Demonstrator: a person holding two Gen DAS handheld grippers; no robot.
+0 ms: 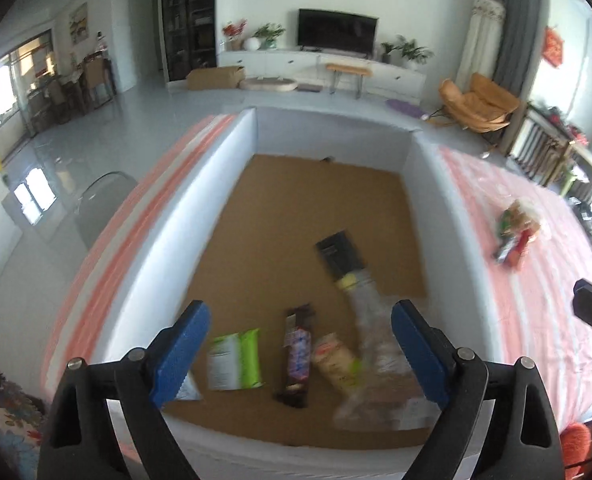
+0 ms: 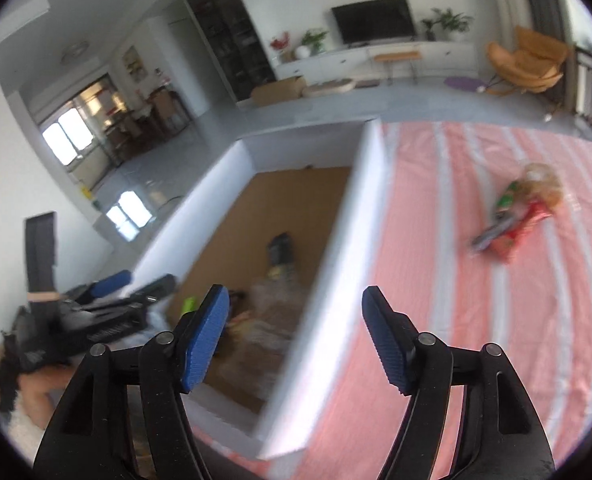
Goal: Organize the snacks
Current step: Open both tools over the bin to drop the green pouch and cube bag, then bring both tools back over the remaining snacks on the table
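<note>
Left tongs [image 1: 300, 354] apart, empty, above white-walled box with brown cardboard floor [image 1: 136, 268]. Right tongs [image 2: 296, 340] apart, empty, over box's right wall. Box holds green-white packet [image 1: 236, 360], dark wrapped bar [image 1: 296, 356], beige pouch [image 1: 334, 362], clear plastic bag [image 1: 376, 352]. Small pile of loose red-green snack packs [image 2: 516, 216] lies well apart on pink-striped cloth counter [image 2: 476, 340]. Likely step: fetching remaining pile. Next move calls for right tongs reaching forward-right, closing on one pack.

Against the far wall a dark television [image 1: 338, 33] sits on a long white cabinet [image 1: 324, 65], potted plants [image 1: 410, 51] at either end. A tan lounge chair [image 1: 478, 103] stands by the grey curtain [image 1: 514, 28]. A cardboard carton [image 1: 215, 77] rests on the pale floor [image 1: 108, 116], beside a tall dark bookcase [image 1: 188, 16].
</note>
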